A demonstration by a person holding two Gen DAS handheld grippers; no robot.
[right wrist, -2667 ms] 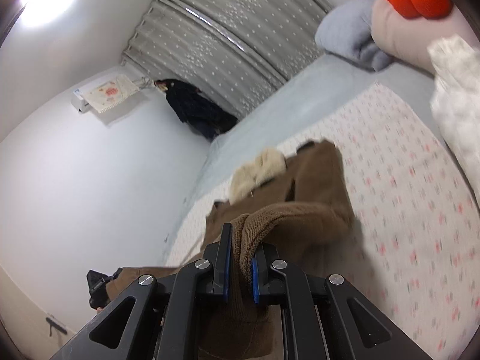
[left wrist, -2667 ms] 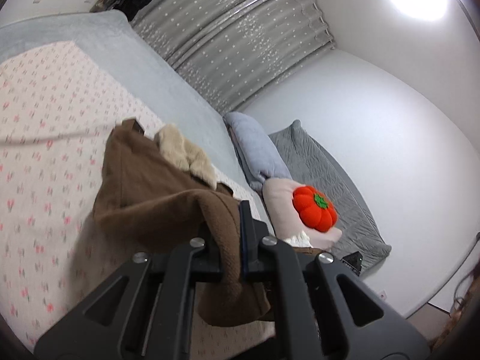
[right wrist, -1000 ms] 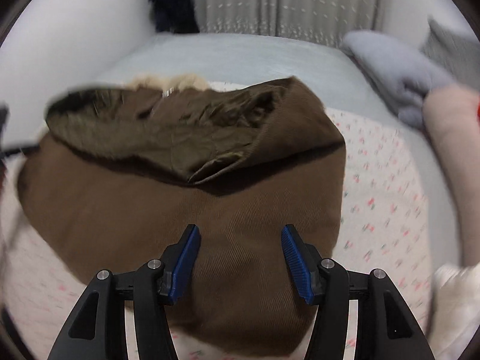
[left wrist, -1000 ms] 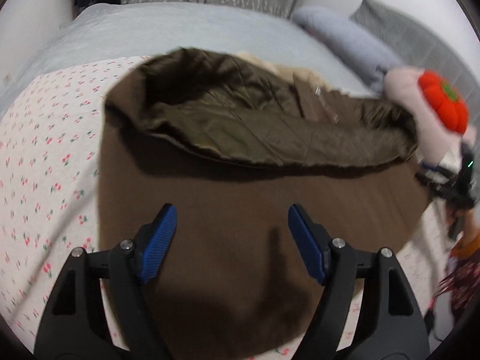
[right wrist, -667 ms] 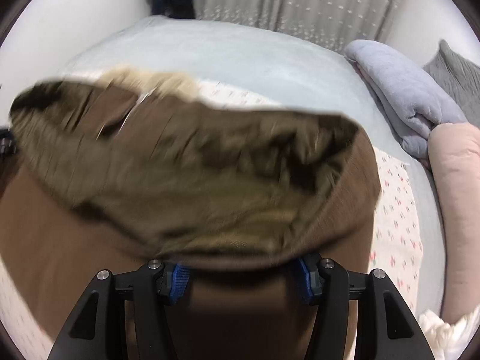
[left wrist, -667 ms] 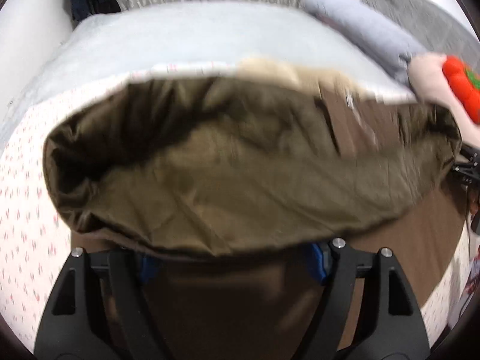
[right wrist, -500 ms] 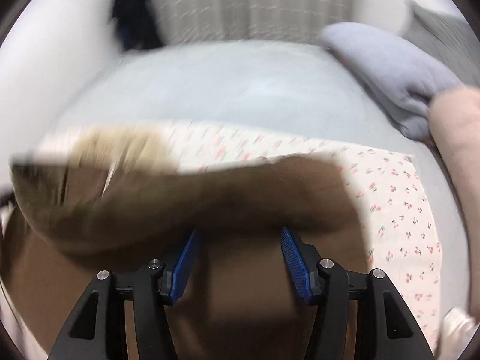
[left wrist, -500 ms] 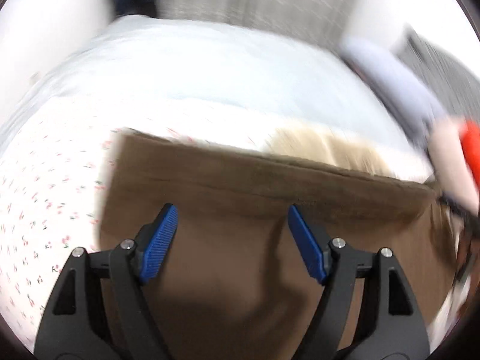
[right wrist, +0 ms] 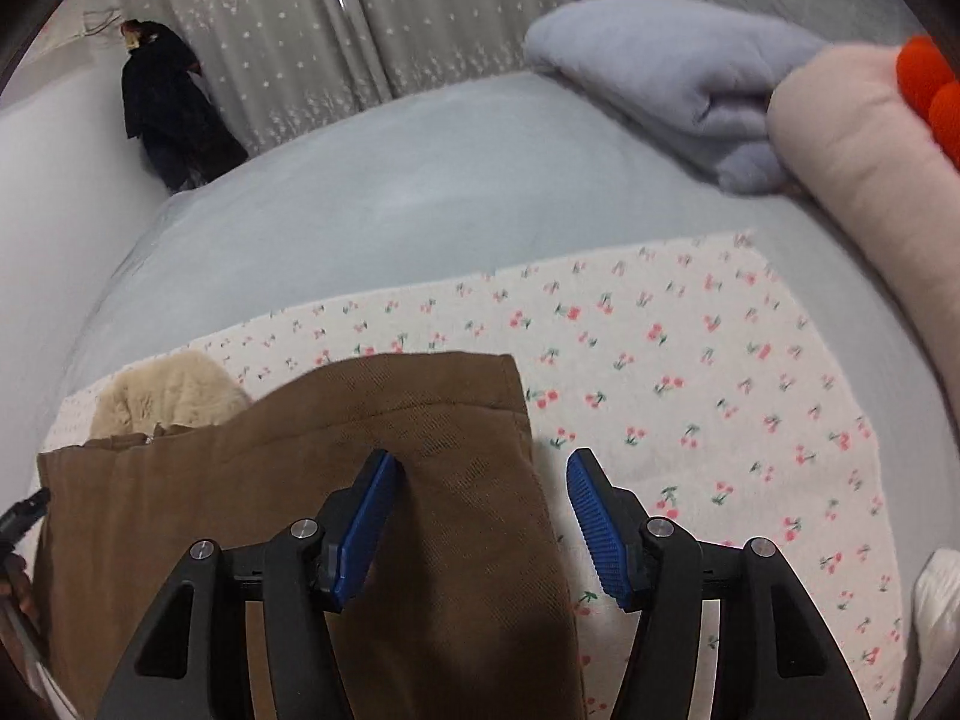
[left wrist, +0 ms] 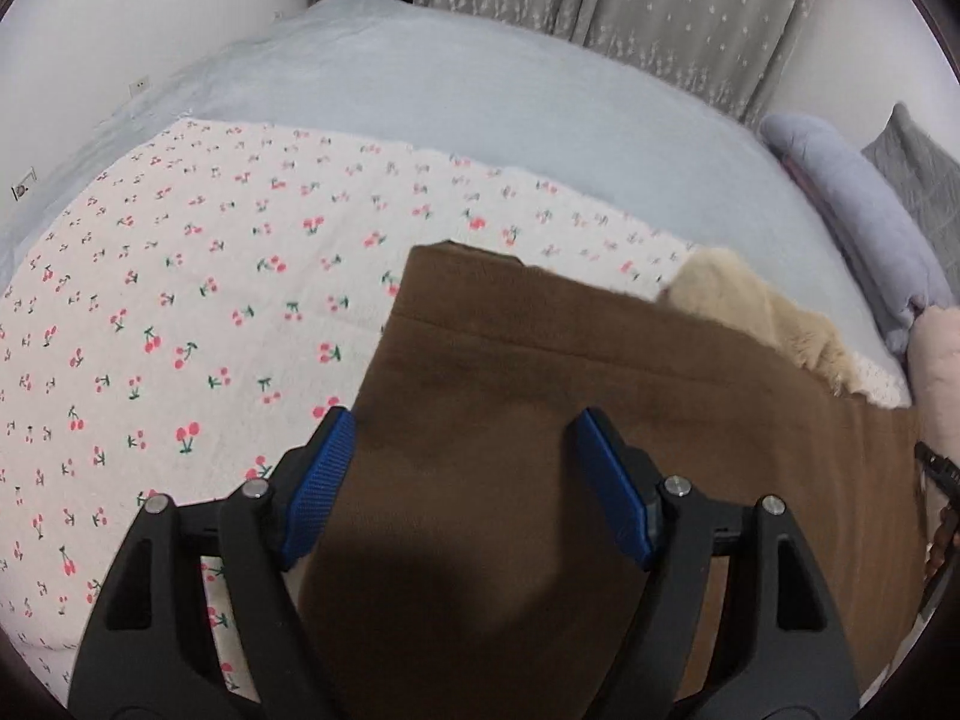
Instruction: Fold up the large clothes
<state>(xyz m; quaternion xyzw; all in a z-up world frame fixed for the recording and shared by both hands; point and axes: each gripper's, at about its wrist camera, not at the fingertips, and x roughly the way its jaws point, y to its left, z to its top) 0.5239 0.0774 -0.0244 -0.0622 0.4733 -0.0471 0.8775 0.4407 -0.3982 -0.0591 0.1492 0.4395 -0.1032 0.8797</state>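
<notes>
A brown coat [left wrist: 540, 396] lies folded flat on the cherry-print sheet [left wrist: 180, 300], its cream fur collar [left wrist: 750, 312] poking out at the far right. My left gripper [left wrist: 462, 468] is open and empty, hovering over the coat's left part. In the right wrist view the same coat [right wrist: 300, 480] fills the lower left, with the fur collar [right wrist: 174, 396] at its far left. My right gripper [right wrist: 480, 498] is open and empty above the coat's right edge, its right finger over the sheet [right wrist: 690, 372].
A grey-blue bedspread [right wrist: 420, 192] lies beyond the sheet. A lilac folded blanket [right wrist: 678, 66], a pink cushion [right wrist: 852, 156] and an orange plush [right wrist: 930, 96] lie at the right. Grey curtains [left wrist: 600, 6] and dark hanging clothes [right wrist: 168, 108] stand behind. A white cloth [right wrist: 936, 618] sits at the lower right.
Both grippers let go of the coat and opened. The lifted half, lining showing, flipped forward and now lies flat, brown side up, over the rest of the coat.
</notes>
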